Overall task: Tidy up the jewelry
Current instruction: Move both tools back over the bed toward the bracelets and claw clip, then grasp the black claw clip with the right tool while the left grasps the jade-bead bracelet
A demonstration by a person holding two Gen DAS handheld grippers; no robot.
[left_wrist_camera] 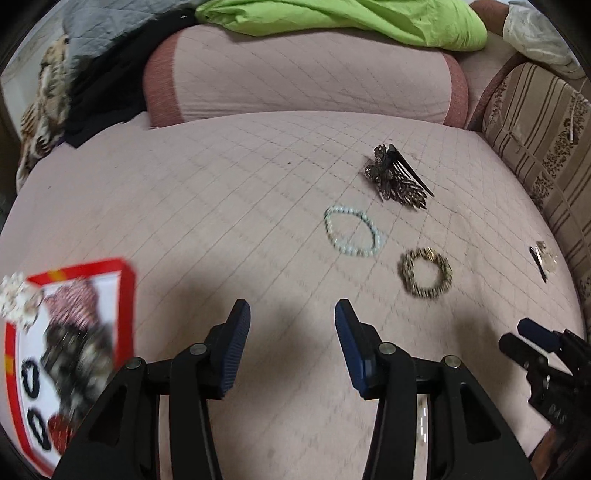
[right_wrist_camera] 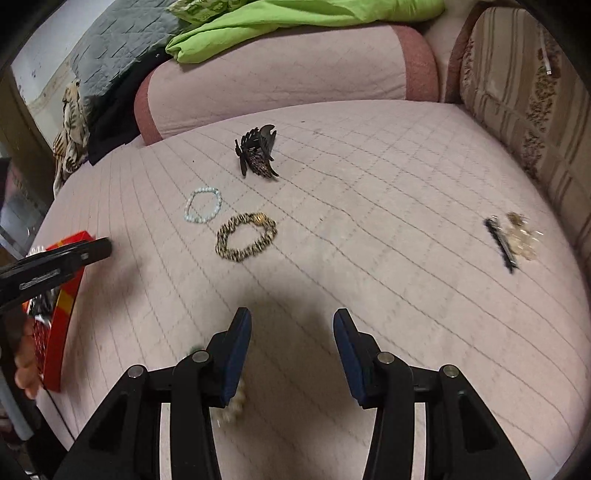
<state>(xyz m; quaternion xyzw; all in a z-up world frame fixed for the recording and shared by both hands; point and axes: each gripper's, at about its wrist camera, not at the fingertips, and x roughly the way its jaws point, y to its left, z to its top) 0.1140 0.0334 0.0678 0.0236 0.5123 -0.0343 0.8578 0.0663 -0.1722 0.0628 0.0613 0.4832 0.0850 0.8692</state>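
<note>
My left gripper (left_wrist_camera: 292, 347) hangs open over the pink quilted bed with nothing between its fingers. At its left lies a red-rimmed box (left_wrist_camera: 127, 295) holding several hair ties and ornaments. Ahead lie a pale bead bracelet (left_wrist_camera: 351, 236), a gold-and-black bracelet (left_wrist_camera: 426, 273), a dark ornate claw clip (left_wrist_camera: 399, 177) and a black hair clip with clear beads (left_wrist_camera: 541, 258). My right gripper (right_wrist_camera: 292, 347) is open too and holds nothing. A pale beaded piece (right_wrist_camera: 234, 406) lies partly hidden under its left finger. The gold-and-black bracelet (right_wrist_camera: 245, 236) and the beaded hair clip (right_wrist_camera: 509, 240) lie ahead of it.
A pink bolster (left_wrist_camera: 303, 74) crosses the back of the bed under a green cloth (left_wrist_camera: 351, 18). A striped cushion (left_wrist_camera: 535, 122) borders the right side. Grey quilt and dark clothing (left_wrist_camera: 107, 74) pile at the back left. A hand (right_wrist_camera: 24, 365) shows beside the red box (right_wrist_camera: 62, 325).
</note>
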